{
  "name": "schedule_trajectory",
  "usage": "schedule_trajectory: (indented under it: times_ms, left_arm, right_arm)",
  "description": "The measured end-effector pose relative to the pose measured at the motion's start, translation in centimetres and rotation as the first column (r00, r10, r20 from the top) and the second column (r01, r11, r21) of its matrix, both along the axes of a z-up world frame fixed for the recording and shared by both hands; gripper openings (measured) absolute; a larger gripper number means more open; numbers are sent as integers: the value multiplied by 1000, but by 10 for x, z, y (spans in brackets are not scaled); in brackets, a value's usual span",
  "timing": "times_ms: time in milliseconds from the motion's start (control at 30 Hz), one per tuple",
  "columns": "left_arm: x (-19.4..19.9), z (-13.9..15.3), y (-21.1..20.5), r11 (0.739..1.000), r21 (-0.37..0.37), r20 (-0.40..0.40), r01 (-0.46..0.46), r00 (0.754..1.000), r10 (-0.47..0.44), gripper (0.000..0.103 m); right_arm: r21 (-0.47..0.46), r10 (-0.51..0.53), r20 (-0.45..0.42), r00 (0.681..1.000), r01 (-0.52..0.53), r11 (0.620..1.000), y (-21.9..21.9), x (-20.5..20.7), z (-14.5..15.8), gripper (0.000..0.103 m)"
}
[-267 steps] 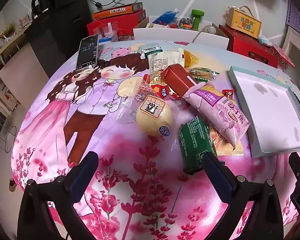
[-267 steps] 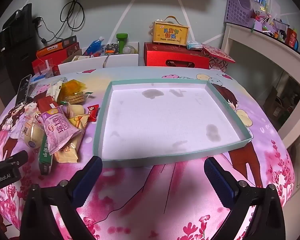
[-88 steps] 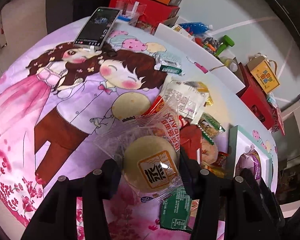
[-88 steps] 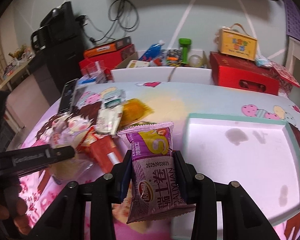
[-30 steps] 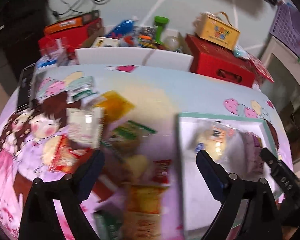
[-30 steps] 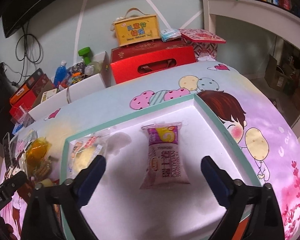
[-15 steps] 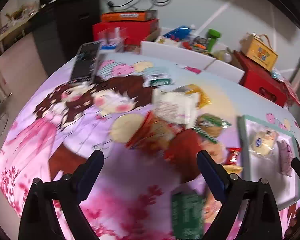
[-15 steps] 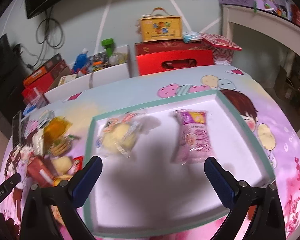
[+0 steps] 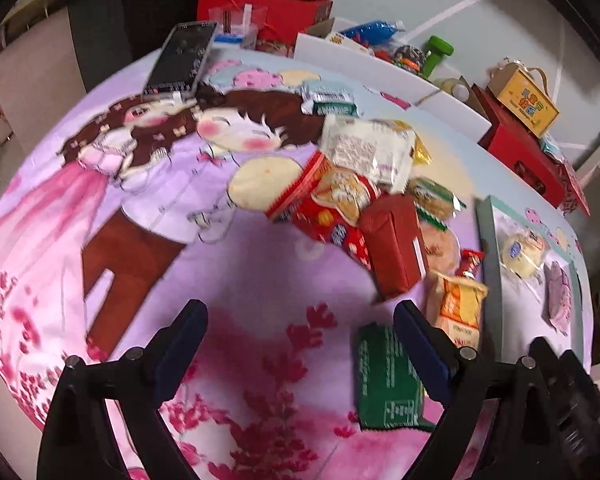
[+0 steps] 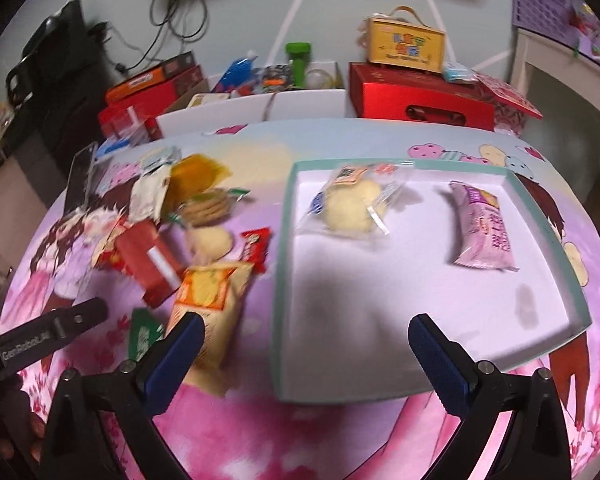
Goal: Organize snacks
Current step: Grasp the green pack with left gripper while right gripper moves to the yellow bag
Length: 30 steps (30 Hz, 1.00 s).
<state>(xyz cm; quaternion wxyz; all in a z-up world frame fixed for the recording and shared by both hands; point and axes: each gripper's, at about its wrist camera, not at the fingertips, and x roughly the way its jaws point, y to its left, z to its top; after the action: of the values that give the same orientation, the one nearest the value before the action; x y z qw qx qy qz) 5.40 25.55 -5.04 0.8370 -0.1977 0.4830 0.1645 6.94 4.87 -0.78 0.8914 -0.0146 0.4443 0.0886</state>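
The teal-rimmed white tray [image 10: 548,216] holds a round yellow bun in clear wrap [image 10: 350,206] at its far left and a purple snack bag [image 10: 484,232] at its right. Left of the tray lies a snack pile: a red box [image 9: 396,244], a red-and-white cracker bag [image 9: 328,204], an orange-yellow packet [image 10: 208,292], a green packet [image 9: 388,376] and a white bag [image 9: 364,148]. My left gripper [image 9: 300,336] hangs open over the cloth in front of the pile. My right gripper [image 10: 300,344] is open above the tray's near left corner, empty.
A black phone [image 9: 180,58] lies at the table's far left. Behind the table stand red boxes [image 10: 416,96], a yellow carry box [image 10: 404,42], a green bottle [image 10: 298,62] and a white bin [image 10: 260,110]. The tray [image 9: 490,264] sits at the right edge in the left wrist view.
Since about three seconds ago both grippers let go: the bun and the purple bag now lie in the tray. The left gripper swung back over the pile; the right one pulled back toward the tray's near left.
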Motion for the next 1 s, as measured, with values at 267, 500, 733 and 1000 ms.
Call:
schedule_trajectory:
  times_ms: [267,500,733,1000]
  left_arm:
    - [-4,-10,-10,997,-74,-17,24,1000,-25,94]
    - [6,-23,-21,990,-121,-48,74,996,-80,94]
    - [18,-32,-40,982,-126,-84,141,985,-152,70]
    - [26,-36,-52,983,-73,-129,169,976,-177,42]
  right_arm:
    - [-20,5,-5,1000,-5,1000,4,-10,-4,103]
    - [-20,-29,-10,1000,29,999,-7,-3,-4,103]
    - [-25,-41,-11,999,41,999,-12,4,-6,103]
    - [-22,-38,-13,999,38,999,-11,9,-10,103]
